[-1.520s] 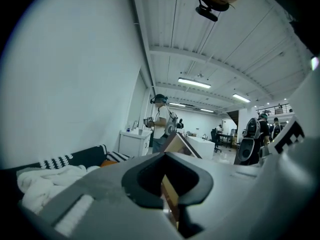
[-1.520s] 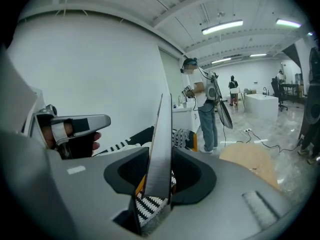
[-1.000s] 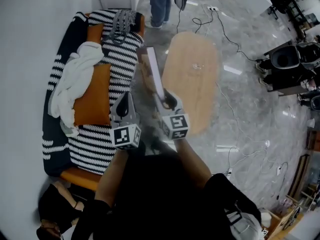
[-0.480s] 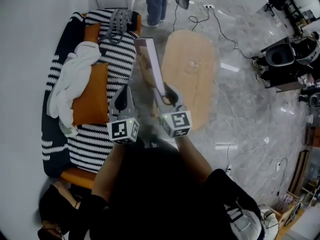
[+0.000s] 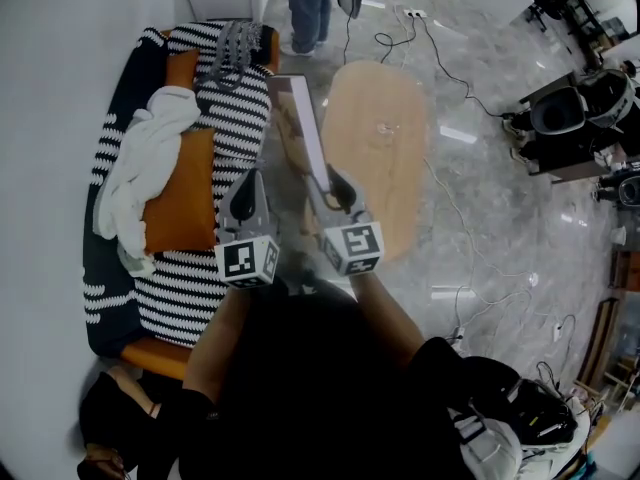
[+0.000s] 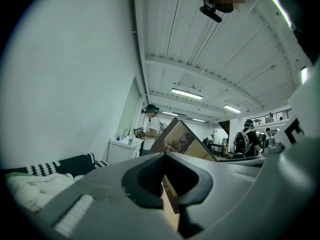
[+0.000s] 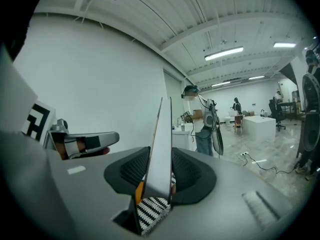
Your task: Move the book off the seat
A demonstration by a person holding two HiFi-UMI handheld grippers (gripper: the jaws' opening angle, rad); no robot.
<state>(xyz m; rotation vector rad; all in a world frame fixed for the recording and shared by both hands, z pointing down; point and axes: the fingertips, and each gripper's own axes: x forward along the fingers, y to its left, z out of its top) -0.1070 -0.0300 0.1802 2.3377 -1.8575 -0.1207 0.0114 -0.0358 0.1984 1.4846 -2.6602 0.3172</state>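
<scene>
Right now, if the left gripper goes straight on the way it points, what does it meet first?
Probably the book, held upright by the right gripper: it shows just ahead of the left gripper. Depth is unclear, so the gripper might pass beside the book, over the striped blanket.

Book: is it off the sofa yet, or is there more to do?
Nearly. Done: the book is up off the sofa seat, standing upright in the air between sofa and table. In hand: the right gripper is clamped on its lower edge. Left: putting it down somewhere off the seat, probably on the table; it rests on nothing yet.
</scene>
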